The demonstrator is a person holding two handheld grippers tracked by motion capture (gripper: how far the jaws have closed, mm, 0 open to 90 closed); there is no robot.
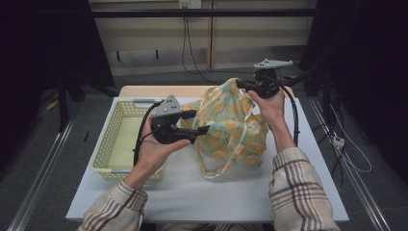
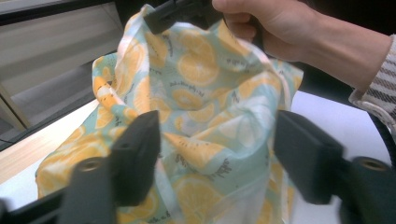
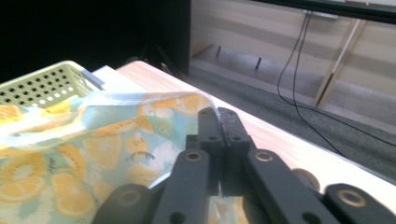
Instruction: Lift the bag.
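Above the white bench [image 1: 308, 159], the right gripper [image 1: 246, 85] was clamped on the top edge of an orange-slice printed cloth bag [image 1: 231, 130], holding it up so that the fabric hung down with its lower folds resting on the bench beside a pale green basket [image 1: 113, 139]. The left gripper [image 1: 199, 122] sat against the bag's left side with its jaws spread apart, the cloth lying loose between them and neither pad pressing on it.
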